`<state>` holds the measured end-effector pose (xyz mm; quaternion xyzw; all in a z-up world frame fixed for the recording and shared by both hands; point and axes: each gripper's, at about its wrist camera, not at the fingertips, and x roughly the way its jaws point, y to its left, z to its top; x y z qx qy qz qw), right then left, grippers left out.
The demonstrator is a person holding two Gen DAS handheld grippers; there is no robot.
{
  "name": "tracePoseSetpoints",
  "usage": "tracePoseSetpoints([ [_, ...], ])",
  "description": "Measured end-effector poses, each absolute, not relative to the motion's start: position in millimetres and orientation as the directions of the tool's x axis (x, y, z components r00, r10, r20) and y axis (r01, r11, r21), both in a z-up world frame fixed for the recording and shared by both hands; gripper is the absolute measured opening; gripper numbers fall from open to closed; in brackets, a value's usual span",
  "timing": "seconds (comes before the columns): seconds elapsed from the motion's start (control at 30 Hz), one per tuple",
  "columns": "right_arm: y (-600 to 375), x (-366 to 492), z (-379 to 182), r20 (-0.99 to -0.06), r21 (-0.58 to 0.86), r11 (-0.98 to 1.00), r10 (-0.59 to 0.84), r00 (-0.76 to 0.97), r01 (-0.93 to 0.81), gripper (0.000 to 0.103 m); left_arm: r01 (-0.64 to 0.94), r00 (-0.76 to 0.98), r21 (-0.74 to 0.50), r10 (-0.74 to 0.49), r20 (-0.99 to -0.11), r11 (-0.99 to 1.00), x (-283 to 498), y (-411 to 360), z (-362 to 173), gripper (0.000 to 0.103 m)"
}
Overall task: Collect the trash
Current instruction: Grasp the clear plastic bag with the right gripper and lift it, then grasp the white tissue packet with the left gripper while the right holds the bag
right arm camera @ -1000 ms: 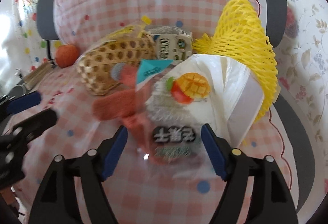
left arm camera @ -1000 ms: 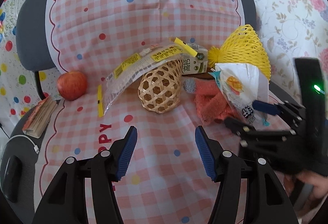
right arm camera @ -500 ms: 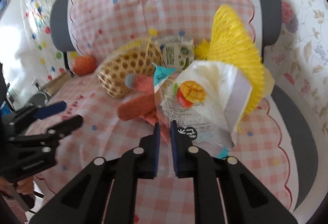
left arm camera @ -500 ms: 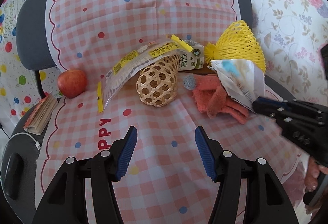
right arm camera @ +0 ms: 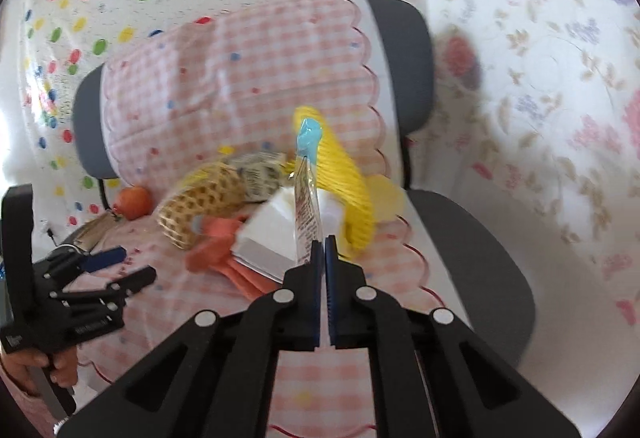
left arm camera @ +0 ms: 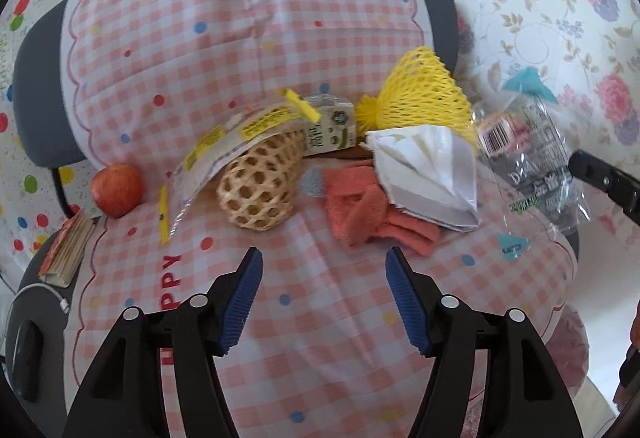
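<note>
The clear plastic wrapper [right arm camera: 307,205] — crumpled, with a blue tab at its tip, a barcode and dark print — stands edge-on, pinched at its lower end between the shut right claw [right arm camera: 323,252], lifted off the checked cloth.

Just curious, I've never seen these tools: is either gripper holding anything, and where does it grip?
The right gripper pinches a clear plastic snack wrapper by its bottom edge. The left gripper, jaws opening, holds nothing.
</note>
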<state>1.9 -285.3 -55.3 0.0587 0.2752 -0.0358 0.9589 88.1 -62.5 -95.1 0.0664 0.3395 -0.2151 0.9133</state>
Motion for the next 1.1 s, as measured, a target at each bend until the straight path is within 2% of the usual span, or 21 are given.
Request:
tracePoseSetpoints([
  [0.13,-303,-7,-62,-0.524,0.099,0.983,-0.079,0.848,0.153,0.002,0.478,0.648,-0.038,-0.382,-0.66,0.877,90,-84,-98,0.07],
  [0.23,-311,-9,-63,-0.514,0.104,0.979,-0.096,0.852,0.173,0.002,0.522,0.597,-0.096,-0.443,-0.669,0.848,88,-106,-103,0.068],
  [0.3,-315,-12,-65,-0.512,0.111,0.978,-0.096,0.854,0.176,0.002,0.547,0.584,-0.094,-0.46,-0.669,0.832,87,-124,-107,0.051],
  [0.4,-321,-11,-68,-0.513,0.118,0.978,-0.09,0.854,0.174,0.002,0.564,0.552,-0.114,-0.477,-0.684,0.818,93,-146,-116,0.048],
  [0.47,-324,-10,-71,-0.518,0.13,0.977,-0.077,0.852,0.167,0.002,0.54,0.547,-0.135,-0.468,-0.694,0.831,104,-153,-118,0.051],
  [0.53,-325,-10,-71,-0.515,0.129,0.977,-0.08,0.854,0.169,0.002,0.521,0.559,-0.141,-0.461,-0.689,0.842,114,-156,-114,0.065],
  [0.57,-327,-10,-71,-0.509,0.127,0.977,-0.085,0.857,0.172,0.002,0.511,0.576,-0.13,-0.451,-0.682,0.85,119,-159,-110,0.078],
  [0.6,-329,-10,-71,-0.502,0.128,0.976,-0.091,0.86,0.178,0.002,0.514,0.584,-0.119,-0.449,-0.676,0.849,123,-164,-106,0.084],
  [0.7,-338,-9,-73,-0.491,0.147,0.97,-0.099,0.866,0.194,0.002,0.542,0.598,-0.055,-0.431,-0.676,0.838,127,-190,-101,0.088],
  [0.83,-352,-10,-74,-0.49,0.154,0.963,-0.119,0.864,0.221,0.002,0.55,0.619,0.042,-0.374,-0.691,0.834,133,-229,-112,0.088],
  [1.1,-371,-18,-80,-0.494,0.167,0.954,-0.137,0.858,0.249,0.002,0.38,0.666,0.07,-0.22,-0.713,0.922,184,-233,-122,0.088],
])
